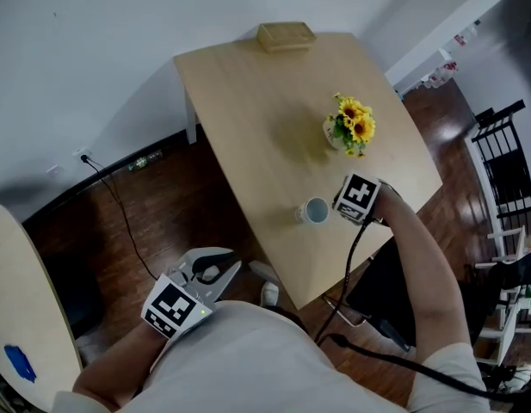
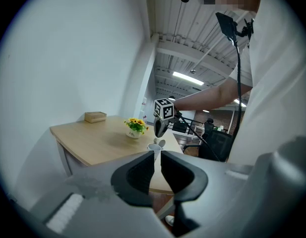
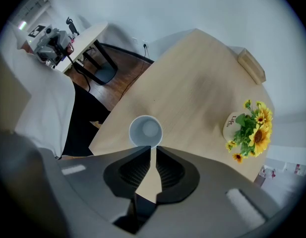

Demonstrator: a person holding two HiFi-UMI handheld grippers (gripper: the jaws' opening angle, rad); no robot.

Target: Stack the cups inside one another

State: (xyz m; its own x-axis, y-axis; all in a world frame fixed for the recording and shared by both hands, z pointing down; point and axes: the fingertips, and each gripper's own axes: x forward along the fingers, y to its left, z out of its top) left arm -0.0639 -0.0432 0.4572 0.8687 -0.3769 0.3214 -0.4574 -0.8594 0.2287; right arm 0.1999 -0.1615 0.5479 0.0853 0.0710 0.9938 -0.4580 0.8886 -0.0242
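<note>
One white cup (image 1: pixel 316 211) (image 3: pixel 145 131) stands upright near the front edge of the wooden table (image 1: pixel 248 101); whether others sit inside it I cannot tell. My right gripper (image 1: pixel 344 206) (image 3: pixel 153 148) hovers just right of and above the cup, jaws shut with nothing between them, tips at the cup's near rim. In the left gripper view the right gripper (image 2: pixel 160 132) points down over the cup (image 2: pixel 153 149). My left gripper (image 1: pixel 215 274) (image 2: pixel 157 155) is held off the table, over the floor by my body, shut and empty.
A vase of sunflowers (image 1: pixel 351 129) (image 3: pixel 247 128) stands behind the cup, and a wooden box (image 1: pixel 286 35) (image 3: pixel 252 66) lies at the far edge. A black chair (image 1: pixel 385 291) is below my right arm. A round table (image 1: pixel 15 317) sits at left.
</note>
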